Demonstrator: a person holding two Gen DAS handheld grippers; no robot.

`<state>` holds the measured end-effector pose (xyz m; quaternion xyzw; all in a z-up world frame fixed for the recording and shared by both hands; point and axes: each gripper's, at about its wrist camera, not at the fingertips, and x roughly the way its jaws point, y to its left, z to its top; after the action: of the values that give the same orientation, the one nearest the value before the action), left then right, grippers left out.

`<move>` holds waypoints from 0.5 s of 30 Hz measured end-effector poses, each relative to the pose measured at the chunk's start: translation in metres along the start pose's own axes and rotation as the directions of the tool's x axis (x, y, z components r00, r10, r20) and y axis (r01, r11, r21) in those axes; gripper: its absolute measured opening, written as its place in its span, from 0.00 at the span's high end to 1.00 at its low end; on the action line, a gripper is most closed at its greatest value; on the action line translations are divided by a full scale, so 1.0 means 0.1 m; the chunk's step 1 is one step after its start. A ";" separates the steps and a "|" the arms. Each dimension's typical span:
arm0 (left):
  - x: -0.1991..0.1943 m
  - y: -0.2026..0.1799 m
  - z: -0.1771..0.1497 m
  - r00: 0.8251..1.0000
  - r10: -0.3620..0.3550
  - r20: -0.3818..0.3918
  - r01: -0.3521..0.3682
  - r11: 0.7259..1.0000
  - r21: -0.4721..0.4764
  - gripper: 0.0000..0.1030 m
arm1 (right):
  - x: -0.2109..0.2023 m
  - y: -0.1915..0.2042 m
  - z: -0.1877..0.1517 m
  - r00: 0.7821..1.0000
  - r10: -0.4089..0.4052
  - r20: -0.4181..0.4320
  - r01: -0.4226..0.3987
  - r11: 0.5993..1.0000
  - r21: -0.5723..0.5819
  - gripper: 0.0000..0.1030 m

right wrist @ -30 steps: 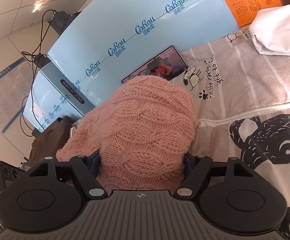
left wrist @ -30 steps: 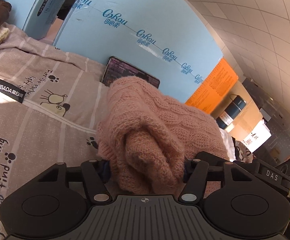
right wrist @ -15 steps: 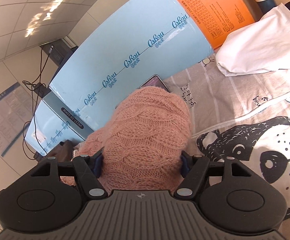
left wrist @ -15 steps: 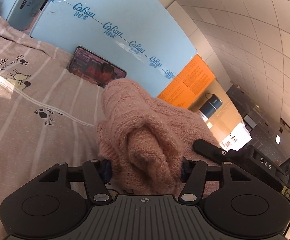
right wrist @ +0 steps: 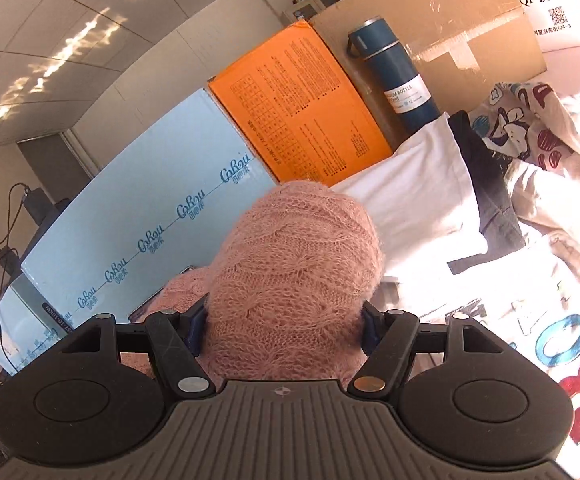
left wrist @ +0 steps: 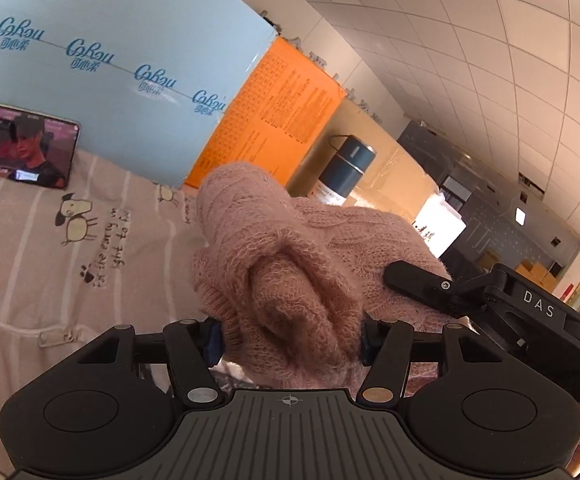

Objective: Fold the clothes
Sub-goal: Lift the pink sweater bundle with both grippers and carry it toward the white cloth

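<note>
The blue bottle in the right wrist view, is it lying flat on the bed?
No, the blue bottle stands upright against the cardboard box, beside the orange box.

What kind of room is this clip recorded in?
Probably an office or storeroom set up as a folding station, not a home: tiled drop ceiling, stacked cartons such as the orange box, and a bed sheet spread as the work surface.

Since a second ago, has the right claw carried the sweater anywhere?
Yes. The right claw, shut on the pink sweater, has swung right along the blue box: the sweater now sits before the orange box, not the phone.
</note>
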<state>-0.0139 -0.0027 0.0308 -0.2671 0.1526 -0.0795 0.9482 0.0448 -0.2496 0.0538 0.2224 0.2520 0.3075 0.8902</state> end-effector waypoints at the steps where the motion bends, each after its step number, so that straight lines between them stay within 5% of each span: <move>1: 0.09 -0.07 0.05 1.000 -0.012 0.013 0.012 1.000 0.014 0.44 | -0.01 0.01 0.10 0.999 -0.008 0.036 0.008 1.000 -0.015 0.36; 10: 0.85 -0.35 0.38 0.988 -0.071 0.139 0.057 0.993 0.101 0.44 | 0.15 -0.07 0.93 0.948 -0.031 0.317 0.053 0.997 -0.062 0.35; 15: 1.29 -0.37 0.35 0.984 -0.060 0.165 0.039 0.991 0.127 0.44 | 0.39 -0.46 0.89 0.936 -0.091 0.340 0.102 0.995 -0.013 0.35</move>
<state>0.1160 -0.0472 0.0471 -0.2174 0.0599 -0.0893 0.9701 0.1437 -0.2782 0.0857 0.2456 0.1010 0.2245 0.9376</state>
